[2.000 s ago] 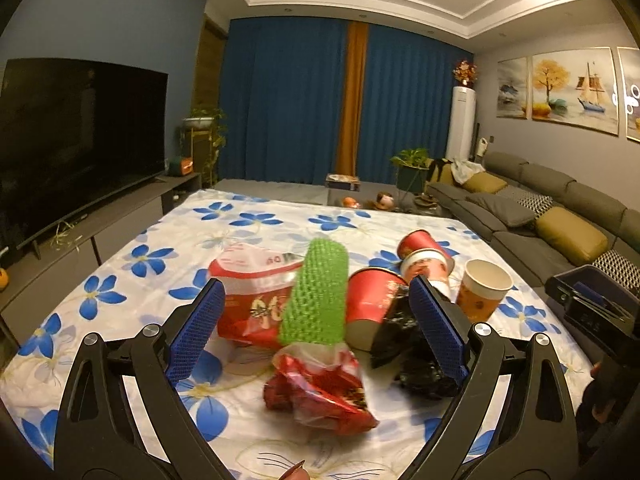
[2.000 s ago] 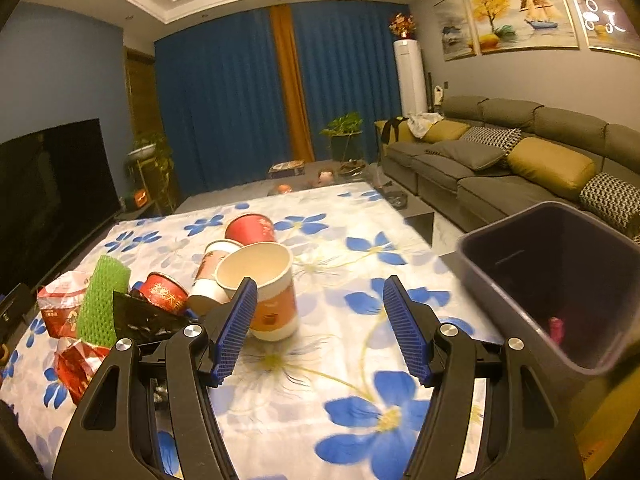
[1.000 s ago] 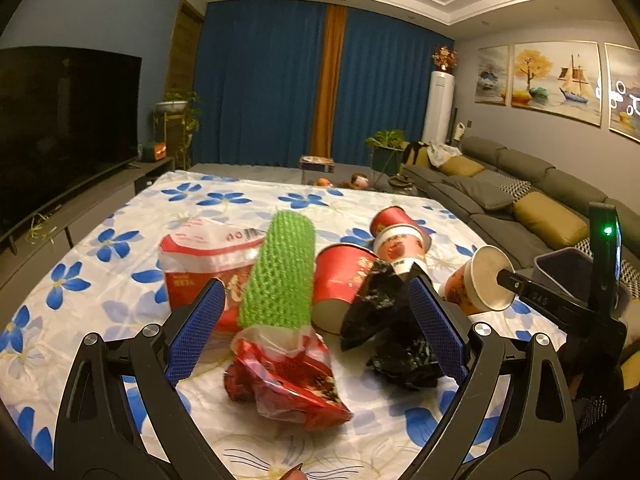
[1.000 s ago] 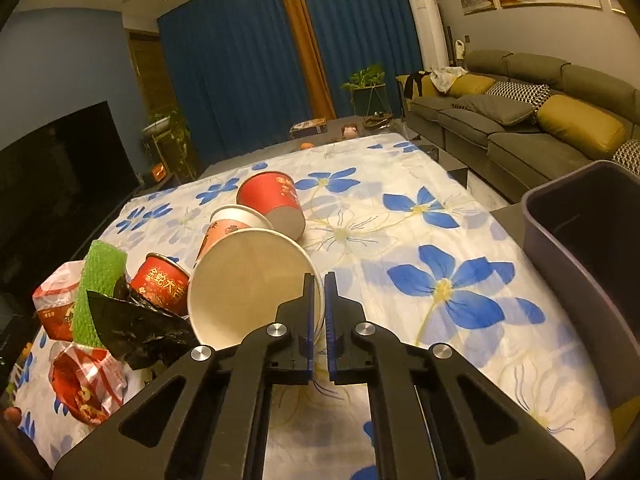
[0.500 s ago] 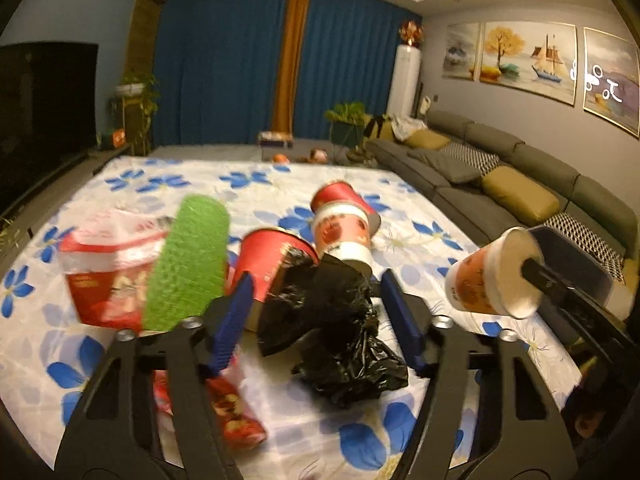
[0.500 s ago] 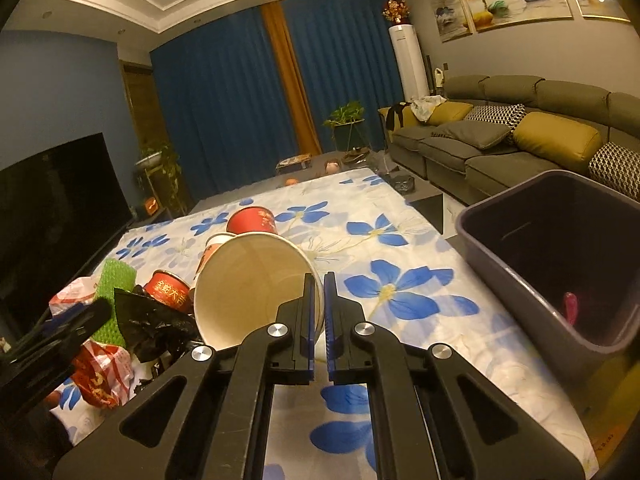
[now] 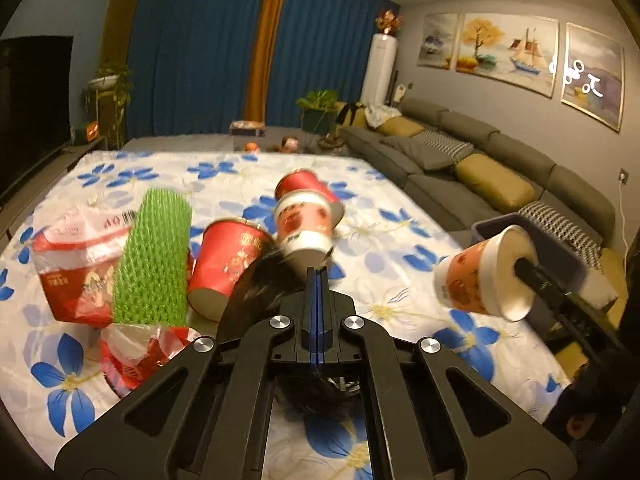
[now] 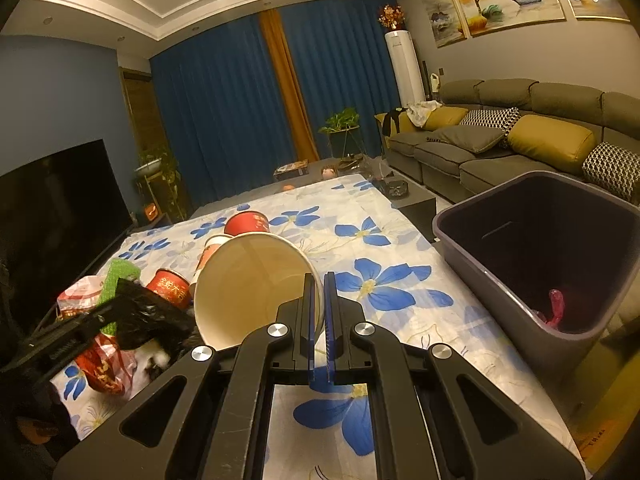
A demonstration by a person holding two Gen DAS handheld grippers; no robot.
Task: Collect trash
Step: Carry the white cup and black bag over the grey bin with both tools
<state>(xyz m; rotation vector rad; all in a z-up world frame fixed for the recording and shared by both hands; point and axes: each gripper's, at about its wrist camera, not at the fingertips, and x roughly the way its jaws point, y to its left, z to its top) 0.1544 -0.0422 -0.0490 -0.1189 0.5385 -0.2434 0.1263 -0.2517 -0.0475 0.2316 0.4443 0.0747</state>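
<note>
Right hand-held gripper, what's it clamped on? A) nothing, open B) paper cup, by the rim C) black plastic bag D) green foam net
B: the right hand-held gripper has its blue fingers pinched on the rim wall of the paper cup, which is off the table and tipped sideways beside the bin.

White tablecloth [image 7: 384, 240] with blue flowers; green foam net [image 7: 154, 258]; red paper cup [image 7: 228, 268]; black plastic bag [image 8: 148, 314]; dark grey bin [image 8: 480, 236]; blue gripper pads [image 8: 329, 320].
</note>
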